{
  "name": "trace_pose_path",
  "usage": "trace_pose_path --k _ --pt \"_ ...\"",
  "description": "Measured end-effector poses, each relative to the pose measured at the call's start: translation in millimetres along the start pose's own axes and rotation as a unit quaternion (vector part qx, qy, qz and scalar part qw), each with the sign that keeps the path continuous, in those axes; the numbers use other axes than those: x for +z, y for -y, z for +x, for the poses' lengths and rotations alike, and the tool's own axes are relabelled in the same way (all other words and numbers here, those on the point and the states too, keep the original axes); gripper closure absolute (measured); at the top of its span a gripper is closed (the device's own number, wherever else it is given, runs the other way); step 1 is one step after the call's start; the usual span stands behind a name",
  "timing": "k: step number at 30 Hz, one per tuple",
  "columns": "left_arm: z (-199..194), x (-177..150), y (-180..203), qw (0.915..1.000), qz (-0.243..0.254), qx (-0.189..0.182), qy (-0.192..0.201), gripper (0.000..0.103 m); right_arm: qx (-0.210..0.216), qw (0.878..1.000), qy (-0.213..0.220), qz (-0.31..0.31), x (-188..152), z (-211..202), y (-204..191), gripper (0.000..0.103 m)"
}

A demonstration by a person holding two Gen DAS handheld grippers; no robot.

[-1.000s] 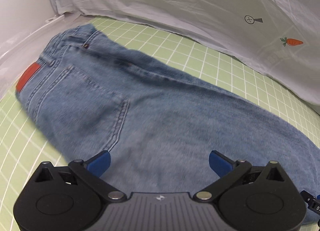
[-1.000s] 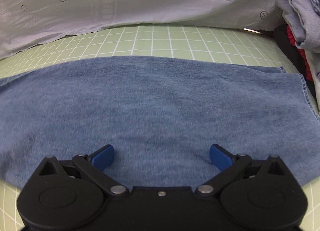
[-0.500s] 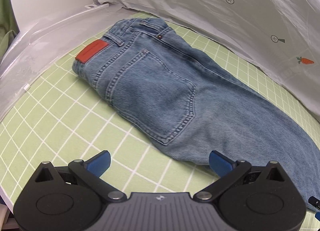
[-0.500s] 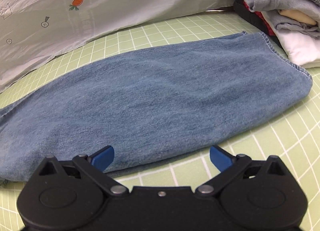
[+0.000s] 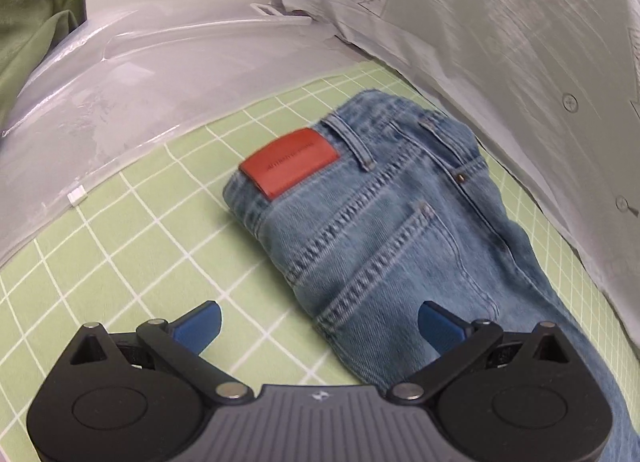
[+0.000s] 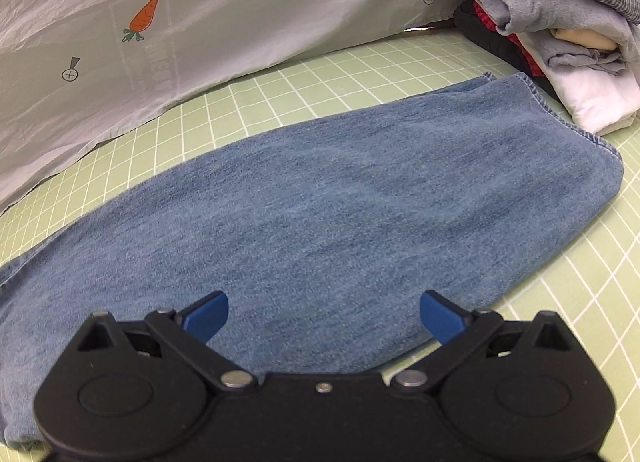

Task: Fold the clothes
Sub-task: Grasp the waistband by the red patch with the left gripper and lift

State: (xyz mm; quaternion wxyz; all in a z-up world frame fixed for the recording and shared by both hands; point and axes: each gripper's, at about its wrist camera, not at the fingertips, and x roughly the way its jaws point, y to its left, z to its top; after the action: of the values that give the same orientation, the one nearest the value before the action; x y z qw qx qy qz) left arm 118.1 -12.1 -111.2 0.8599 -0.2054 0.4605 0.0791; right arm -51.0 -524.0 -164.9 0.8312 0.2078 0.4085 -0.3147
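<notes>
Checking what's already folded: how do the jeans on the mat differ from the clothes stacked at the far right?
The jeans lie alone, spread long and flat on the green mat; the stack holds several compactly folded garments piled up. The jeans are plain blue denim; the stack mixes grey, checked, white and red. Both rest on the mat.

A green gridded mat [image 5: 132,230] covers the surface, a grey carrot-print sheet [image 6: 200,14] drapes behind it, and clear plastic sheeting [image 5: 120,102] bunches at the left edge.

- Looks like a staged recording set, not a home: a green gridded mat [image 5: 132,222] covers the desk.
- A pale printed sheet [image 6: 200,14] forms the backdrop.
- Folded clothes [image 6: 560,22] are stacked alongside.
</notes>
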Motion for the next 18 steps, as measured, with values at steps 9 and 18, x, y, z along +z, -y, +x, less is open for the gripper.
trace_pose_path --k 9,18 --pt "32.9 25.5 -25.9 0.9989 -0.045 -0.01 0.01 0.008 -0.031 0.999 -0.014 -0.04 4.7 2.8 -38.9 0.0" --pt "43.7 27.4 -26.8 0.9966 -0.038 -0.07 0.023 0.056 -0.061 0.997 -0.02 -0.046 -0.1 0.4 -36.8 0.0"
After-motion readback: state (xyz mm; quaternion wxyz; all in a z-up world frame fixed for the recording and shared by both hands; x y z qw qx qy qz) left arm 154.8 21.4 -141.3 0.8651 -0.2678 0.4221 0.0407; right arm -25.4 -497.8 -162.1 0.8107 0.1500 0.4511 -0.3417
